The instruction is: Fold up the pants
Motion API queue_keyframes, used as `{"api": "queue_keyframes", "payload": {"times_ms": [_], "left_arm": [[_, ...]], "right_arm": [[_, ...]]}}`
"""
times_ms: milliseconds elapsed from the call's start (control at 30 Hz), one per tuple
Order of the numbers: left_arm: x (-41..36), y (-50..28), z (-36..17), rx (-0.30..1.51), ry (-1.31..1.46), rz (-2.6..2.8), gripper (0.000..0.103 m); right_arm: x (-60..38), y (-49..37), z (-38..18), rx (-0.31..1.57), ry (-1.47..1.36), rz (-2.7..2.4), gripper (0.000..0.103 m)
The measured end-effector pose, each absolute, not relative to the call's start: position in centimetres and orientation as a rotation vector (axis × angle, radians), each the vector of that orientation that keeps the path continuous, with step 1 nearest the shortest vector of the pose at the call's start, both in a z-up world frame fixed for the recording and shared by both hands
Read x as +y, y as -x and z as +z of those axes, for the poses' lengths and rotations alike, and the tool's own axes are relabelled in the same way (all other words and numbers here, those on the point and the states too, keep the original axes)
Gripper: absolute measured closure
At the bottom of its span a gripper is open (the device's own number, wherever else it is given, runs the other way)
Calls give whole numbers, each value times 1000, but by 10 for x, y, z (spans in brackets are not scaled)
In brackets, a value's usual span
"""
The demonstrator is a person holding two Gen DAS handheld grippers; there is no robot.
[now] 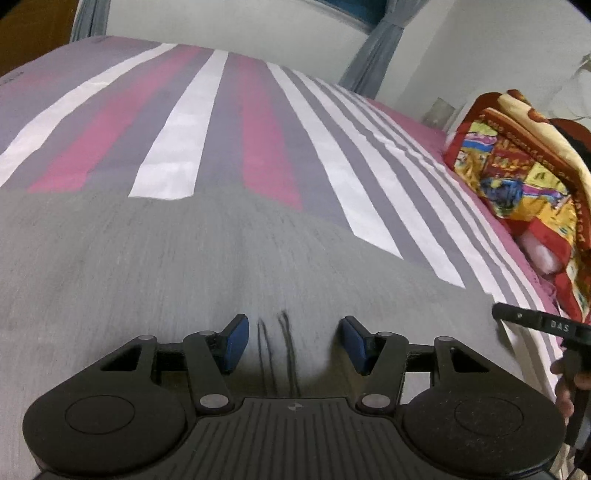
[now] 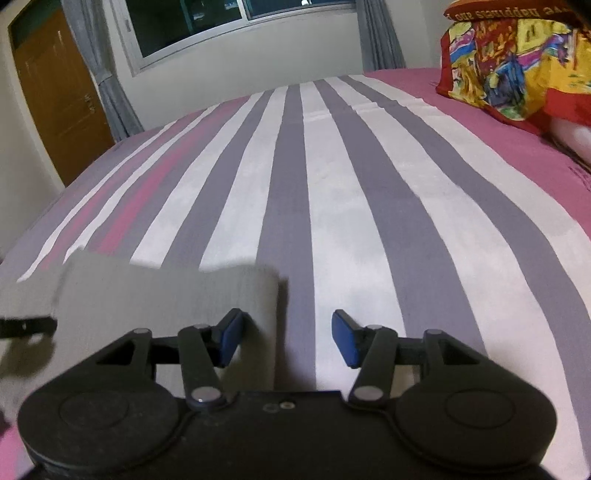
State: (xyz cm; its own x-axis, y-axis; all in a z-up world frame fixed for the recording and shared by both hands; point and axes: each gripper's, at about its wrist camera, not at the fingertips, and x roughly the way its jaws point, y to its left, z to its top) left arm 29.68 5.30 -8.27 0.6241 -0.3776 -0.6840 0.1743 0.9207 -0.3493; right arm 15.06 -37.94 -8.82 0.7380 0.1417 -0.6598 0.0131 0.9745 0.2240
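The grey pants (image 1: 184, 266) lie flat on the striped bedsheet (image 1: 207, 122) and fill the lower half of the left wrist view. My left gripper (image 1: 295, 343) hovers over them, open, with only two dark cords (image 1: 277, 350) of the pants showing in the gap between its blue pads (image 1: 236, 343). In the right wrist view a folded grey corner of the pants (image 2: 166, 295) sits at lower left. My right gripper (image 2: 288, 341) is open beside that corner; its left pad (image 2: 231, 341) overlaps the cloth's edge and bare sheet shows in the gap.
A bright red and yellow blanket (image 1: 517, 166) is piled on the bed's right side, also seen as the blanket (image 2: 517, 62) at top right. A window (image 2: 229, 22), curtains and a brown door (image 2: 59, 96) stand beyond the bed. The other gripper's black body (image 1: 539, 325) and a hand show at the right edge.
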Motion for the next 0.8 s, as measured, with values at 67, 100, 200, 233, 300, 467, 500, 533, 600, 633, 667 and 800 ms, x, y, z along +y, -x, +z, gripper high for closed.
{"api": "queue_keyframes", "payload": {"times_ms": [67, 100, 200, 233, 300, 467, 500, 533, 600, 633, 667, 800], "left_arm": [[52, -304, -84, 845, 263, -312, 47], [50, -304, -85, 848, 262, -309, 47], [48, -300, -85, 844, 249, -309, 47], [48, -296, -84, 843, 245, -312, 44], [49, -288, -84, 845, 232, -322, 35], [23, -248, -81, 836, 25, -308, 0], [16, -234, -83, 831, -35, -305, 0], [12, -222, -84, 817, -62, -309, 0], [14, -203, -83, 798, -45, -300, 0], [16, -194, -83, 793, -28, -292, 0], [20, -185, -82, 785, -11, -285, 0], [36, -165, -76, 769, 63, -279, 0]], "right_arm": [[-378, -169, -92, 756, -202, 61, 45], [-376, -174, -95, 770, -193, 57, 44], [-373, -176, -99, 780, -181, 53, 41], [-373, -173, -99, 781, -179, 57, 41], [-376, -165, -100, 795, -190, 72, 37], [-369, -130, -104, 838, -73, 77, 15], [-369, -122, -104, 840, -64, 73, 13], [-370, -115, -105, 842, -65, 67, 12], [-371, -99, -105, 848, -64, 66, 11], [-372, -92, -105, 849, -63, 65, 11], [-372, -82, -106, 850, -61, 64, 10], [-372, -53, -103, 834, -60, 65, 10]]}}
